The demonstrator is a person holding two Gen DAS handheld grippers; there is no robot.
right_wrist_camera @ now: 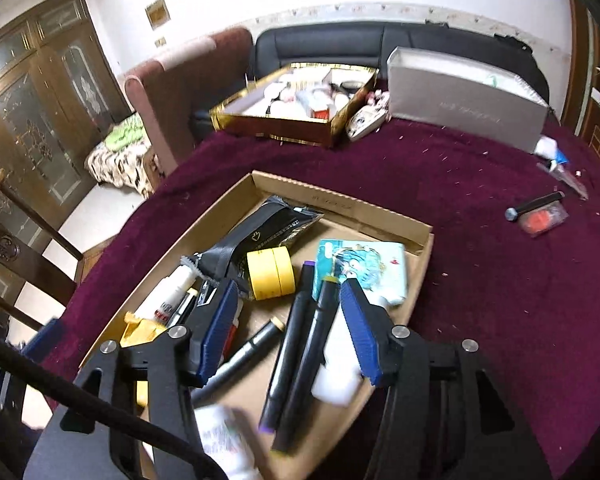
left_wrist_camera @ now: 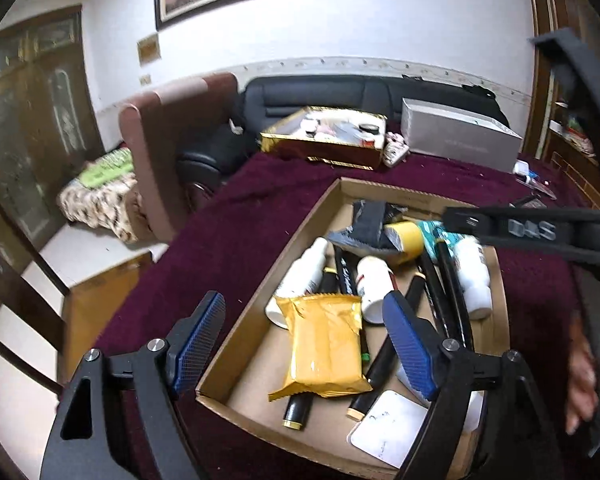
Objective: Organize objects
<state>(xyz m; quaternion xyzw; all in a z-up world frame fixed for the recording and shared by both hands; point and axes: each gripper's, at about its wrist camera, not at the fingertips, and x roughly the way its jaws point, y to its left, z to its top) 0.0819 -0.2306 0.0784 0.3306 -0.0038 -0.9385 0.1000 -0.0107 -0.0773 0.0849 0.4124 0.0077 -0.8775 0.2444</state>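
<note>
A shallow cardboard tray (left_wrist_camera: 236, 332) (right_wrist_camera: 384, 216) on the maroon cloth holds a yellow snack packet (left_wrist_camera: 324, 348), white bottles (left_wrist_camera: 374, 284), black markers (right_wrist_camera: 300, 344), a yellow tape roll (right_wrist_camera: 270, 274), a black pouch (right_wrist_camera: 276, 224) and a teal card pack (right_wrist_camera: 364, 268). My left gripper (left_wrist_camera: 306, 340) is open and empty above the tray's near left corner, over the yellow packet. My right gripper (right_wrist_camera: 290, 324) is open and empty above the markers. The right gripper's body shows at the right of the left wrist view.
A gold box (right_wrist_camera: 284, 120) with small items and a grey box (right_wrist_camera: 468, 100) stand at the table's far side. A small black tool (right_wrist_camera: 536, 204) and an orange packet (right_wrist_camera: 542, 218) lie on the cloth at right. Wooden chairs stand at left.
</note>
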